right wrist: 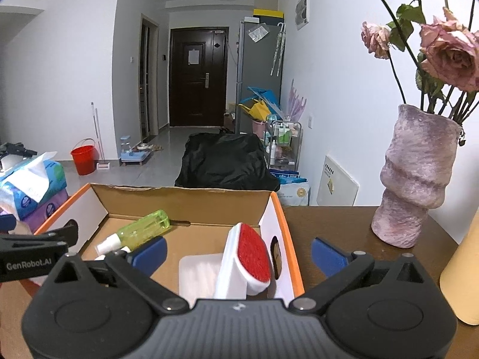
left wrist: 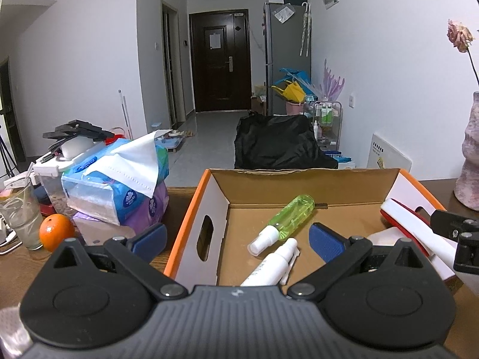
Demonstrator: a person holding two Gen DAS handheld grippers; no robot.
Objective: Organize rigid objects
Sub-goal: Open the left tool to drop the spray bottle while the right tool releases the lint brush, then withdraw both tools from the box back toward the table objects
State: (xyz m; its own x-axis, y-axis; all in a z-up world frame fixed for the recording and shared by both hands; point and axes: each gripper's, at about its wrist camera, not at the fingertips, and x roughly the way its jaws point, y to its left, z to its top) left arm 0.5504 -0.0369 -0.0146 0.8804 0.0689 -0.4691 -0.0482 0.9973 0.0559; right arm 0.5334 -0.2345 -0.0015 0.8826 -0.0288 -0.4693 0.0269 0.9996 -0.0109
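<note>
Left wrist view: the left gripper (left wrist: 236,237) hangs spread and empty over an orange-rimmed cardboard box (left wrist: 191,209) holding a green spray bottle (left wrist: 292,214) and a white bottle (left wrist: 269,266). Right wrist view: the right gripper (right wrist: 238,254), jaws wide and empty, faces a red-and-white lint brush (right wrist: 245,257) leaning inside the box on the bench (right wrist: 335,224).

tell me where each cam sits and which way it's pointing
Left wrist: on the left gripper, aimed slightly downward into the cardboard box over the green spray bottle; its open blue fingers show, and the right gripper's edge.
Right wrist: on the right gripper, over the box's right side at the red-faced brush, vase to the right; open fingers show.
Shared: box, green bottle, brush, tissue packs, dark door.
</note>
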